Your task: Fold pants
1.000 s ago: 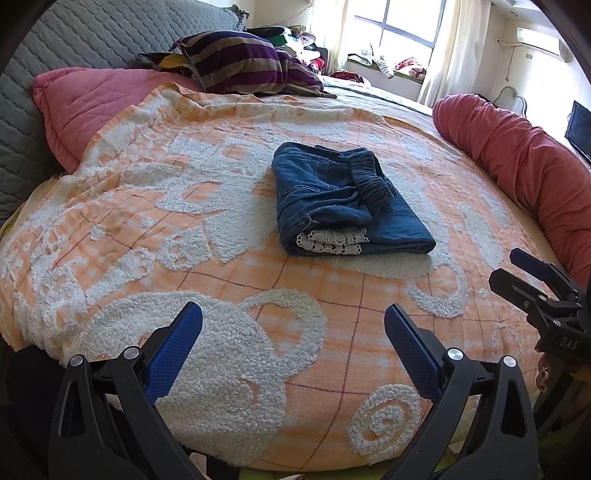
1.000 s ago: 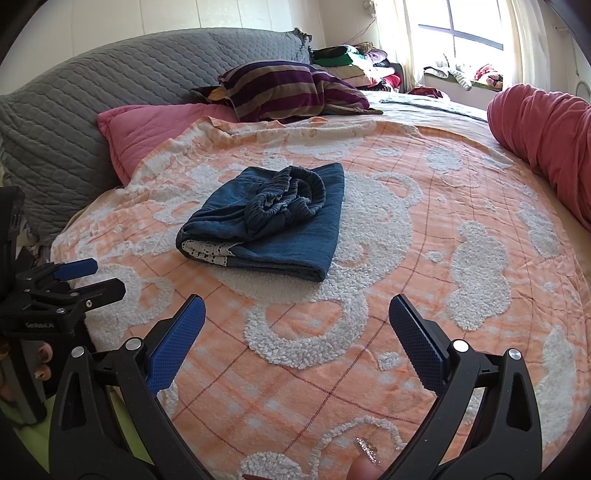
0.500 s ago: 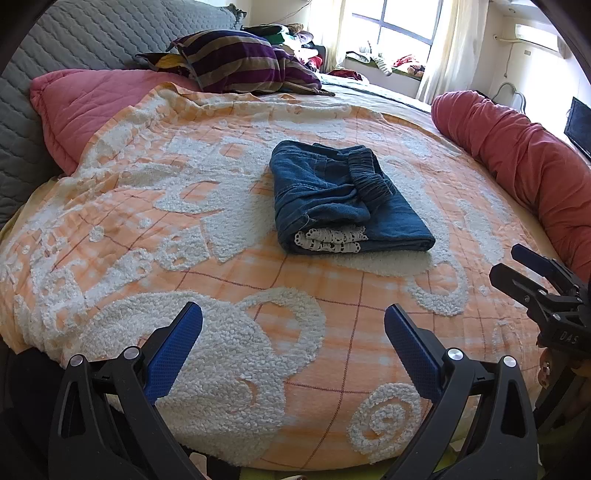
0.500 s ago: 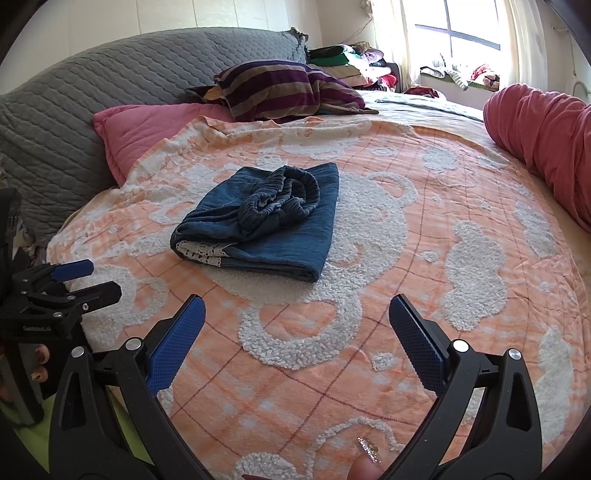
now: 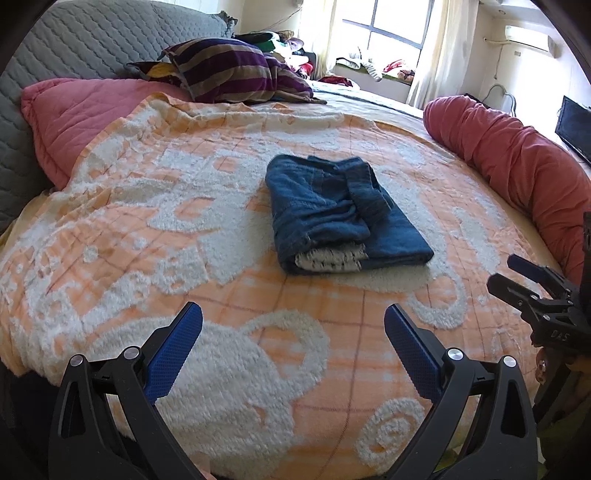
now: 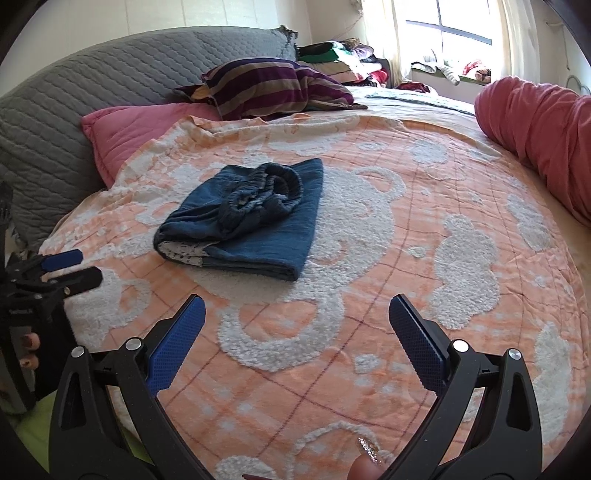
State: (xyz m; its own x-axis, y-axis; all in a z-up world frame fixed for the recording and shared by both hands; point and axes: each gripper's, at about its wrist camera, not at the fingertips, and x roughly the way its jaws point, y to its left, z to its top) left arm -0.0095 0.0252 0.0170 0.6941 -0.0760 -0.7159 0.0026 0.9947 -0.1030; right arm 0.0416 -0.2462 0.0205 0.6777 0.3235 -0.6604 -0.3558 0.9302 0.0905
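In the left wrist view the left tongs (image 5: 293, 350) fill the bottom of the frame, released, blue pads spread wide with only blanket between them. At the right edge the right tongs (image 5: 517, 273) show from the side, also parted and empty. The right wrist view gives the mirror: the right tongs (image 6: 297, 343) gape at the bottom, the left tongs (image 6: 70, 267) sit at the left edge, and below them painted fingertips (image 6: 29, 341) grip the handle. A glittered fingernail (image 6: 367, 448) at the bottom edge shows only in this view.

Both tongs hover low over the near edge of the bed, well apart from the cloth.

The pants (image 5: 340, 218), blue denim, lie folded in a compact stack at the middle of the orange-and-white blanket (image 5: 166, 236). The right view shows the gathered waistband (image 6: 266, 188) bunched on top; the left shows a white lace trim (image 5: 328, 258) at the near end.

Farther back lie a pink pillow (image 5: 74, 114), a striped pillow (image 5: 229, 70) and a grey quilted headboard (image 6: 74, 96). A red bolster (image 5: 517, 155) runs along the right, with a window (image 5: 395, 22) at the top.
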